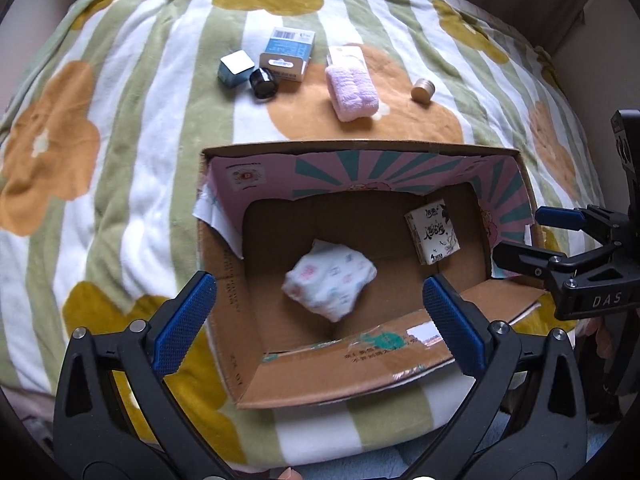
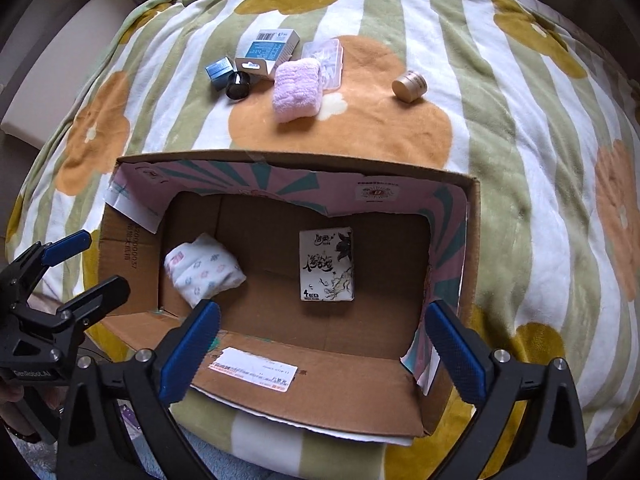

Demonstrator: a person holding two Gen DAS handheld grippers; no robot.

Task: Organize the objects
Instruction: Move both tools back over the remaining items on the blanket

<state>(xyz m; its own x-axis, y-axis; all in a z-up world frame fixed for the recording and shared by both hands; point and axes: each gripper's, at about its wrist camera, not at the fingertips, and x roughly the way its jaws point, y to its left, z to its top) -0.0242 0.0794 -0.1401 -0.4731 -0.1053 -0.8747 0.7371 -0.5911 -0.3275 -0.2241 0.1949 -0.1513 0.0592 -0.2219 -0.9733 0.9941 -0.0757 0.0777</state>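
An open cardboard box (image 1: 348, 152) (image 2: 280, 160) sits on a flowered blanket. Inside lie a white patterned soft bundle (image 1: 330, 276) (image 2: 204, 270) and a black-and-white tissue pack (image 1: 432, 236) (image 2: 327, 264). My left gripper (image 1: 316, 280) (image 2: 96, 262) hangs open above the bundle, holding nothing. My right gripper (image 2: 323, 310) (image 1: 528, 236) is open over the box's near right part, above the tissue pack, also empty. Beyond the box lie a pink towel (image 1: 352, 90) (image 2: 298, 90), a gold jar (image 1: 423, 90) (image 2: 409, 84) and a black jar (image 1: 263, 83) (image 2: 238, 85).
A blue-white carton (image 1: 286, 54) (image 2: 266, 54), a small blue box (image 1: 236, 68) (image 2: 219, 71) and a clear plastic case (image 1: 346, 56) (image 2: 328, 60) lie with the far items. The blanket (image 1: 120, 160) falls away at its edges. A cardboard wall (image 1: 580, 12) stands at the far right.
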